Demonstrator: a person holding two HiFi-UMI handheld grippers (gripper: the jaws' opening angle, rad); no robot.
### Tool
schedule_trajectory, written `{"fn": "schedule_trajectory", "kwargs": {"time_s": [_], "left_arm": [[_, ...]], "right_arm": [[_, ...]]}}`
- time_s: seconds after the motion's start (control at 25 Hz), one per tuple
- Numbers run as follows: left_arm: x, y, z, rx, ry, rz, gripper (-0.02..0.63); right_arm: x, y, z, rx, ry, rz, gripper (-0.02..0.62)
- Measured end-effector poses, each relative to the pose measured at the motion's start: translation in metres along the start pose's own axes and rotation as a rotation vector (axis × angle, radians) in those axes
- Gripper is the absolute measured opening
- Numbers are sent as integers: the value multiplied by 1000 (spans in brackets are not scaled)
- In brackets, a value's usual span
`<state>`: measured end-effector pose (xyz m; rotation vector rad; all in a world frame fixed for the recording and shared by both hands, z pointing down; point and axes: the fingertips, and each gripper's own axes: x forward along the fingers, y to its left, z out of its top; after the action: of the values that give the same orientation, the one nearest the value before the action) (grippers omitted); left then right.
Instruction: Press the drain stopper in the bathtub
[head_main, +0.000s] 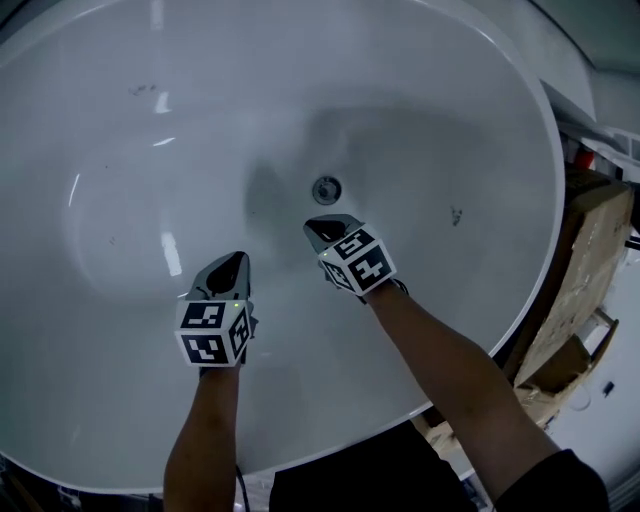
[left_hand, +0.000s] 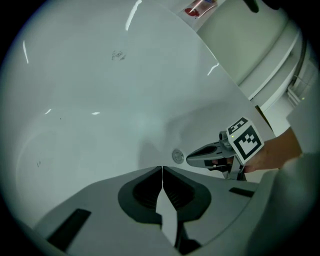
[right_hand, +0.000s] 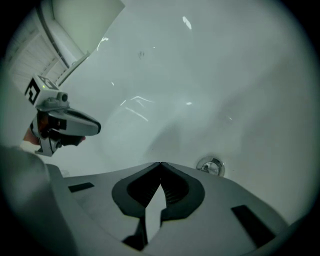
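The round chrome drain stopper (head_main: 326, 189) sits at the bottom of the white bathtub (head_main: 120, 120). My right gripper (head_main: 325, 227) hangs just short of it, jaws shut and empty. In the right gripper view the stopper (right_hand: 211, 166) lies slightly right of my shut jaw tips (right_hand: 160, 163). My left gripper (head_main: 236, 259) is further back and to the left, also shut with nothing in it. The left gripper view shows the stopper (left_hand: 178, 156) beyond its tips (left_hand: 162, 167), with the right gripper (left_hand: 192, 158) beside it.
The tub's rim (head_main: 545, 250) curves round on the right. Cardboard and wooden pieces (head_main: 580, 290) stand outside the tub at the right. A few dark smudges (head_main: 455, 215) mark the tub's surface.
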<state>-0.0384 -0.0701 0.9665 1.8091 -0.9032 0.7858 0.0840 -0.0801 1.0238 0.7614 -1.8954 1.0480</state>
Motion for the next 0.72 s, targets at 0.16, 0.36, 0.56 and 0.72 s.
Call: {"fn": "schedule_trajectory", "kwargs": {"time_s": [0.16, 0.36, 0.56, 0.72], "left_arm": [[23, 18, -10, 23, 14, 16, 20], [46, 22, -31, 45, 51, -16, 20], [57, 30, -34, 77, 60, 3, 20], [64, 37, -28, 81, 52, 15, 20]], "right_arm": [[25, -12, -9, -74, 35, -68, 15], [36, -44, -18, -30, 37, -183, 15], [39, -70, -29, -73, 86, -236, 15], [46, -83, -34, -242, 164, -255, 15]]}}
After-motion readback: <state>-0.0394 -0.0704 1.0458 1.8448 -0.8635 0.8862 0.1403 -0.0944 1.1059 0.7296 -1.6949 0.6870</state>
